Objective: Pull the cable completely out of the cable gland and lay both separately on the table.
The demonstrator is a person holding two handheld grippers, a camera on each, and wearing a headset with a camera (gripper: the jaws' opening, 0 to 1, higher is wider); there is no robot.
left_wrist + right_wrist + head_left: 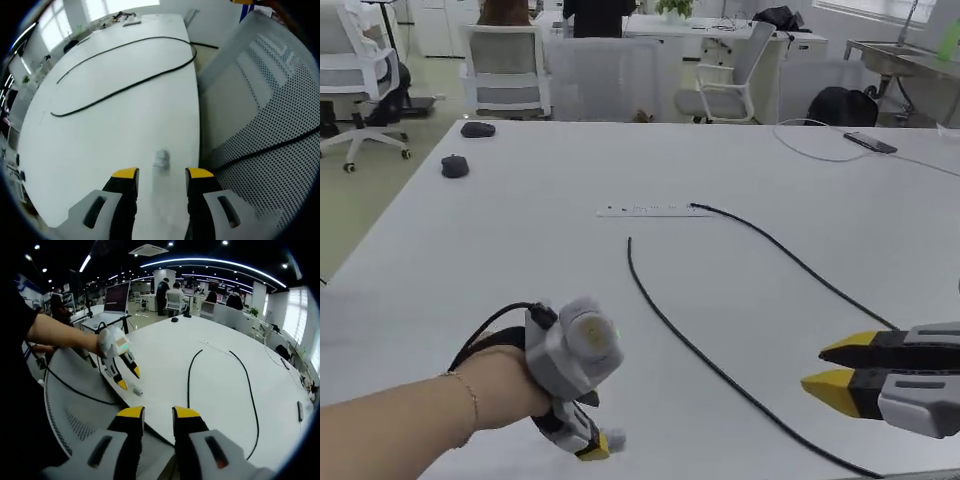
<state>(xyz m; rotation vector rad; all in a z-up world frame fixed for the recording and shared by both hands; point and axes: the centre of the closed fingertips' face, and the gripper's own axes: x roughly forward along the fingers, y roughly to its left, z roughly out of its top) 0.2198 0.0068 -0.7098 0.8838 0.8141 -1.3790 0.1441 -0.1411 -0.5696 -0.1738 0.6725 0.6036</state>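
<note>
Cable gland lies on the white table, the left claw poised just beside it, jaws apart. The black cable curves well apart from the gland; the right claw, also parted, faces the gland.

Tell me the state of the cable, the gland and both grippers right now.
Long black cable, lying loose on the white table, fully out of the gland.
Small pale grey cable gland, lying by the table's edge, apart from the cable.
Left gripper, open, empty, gland just ahead.
Right gripper, open, empty.
</note>
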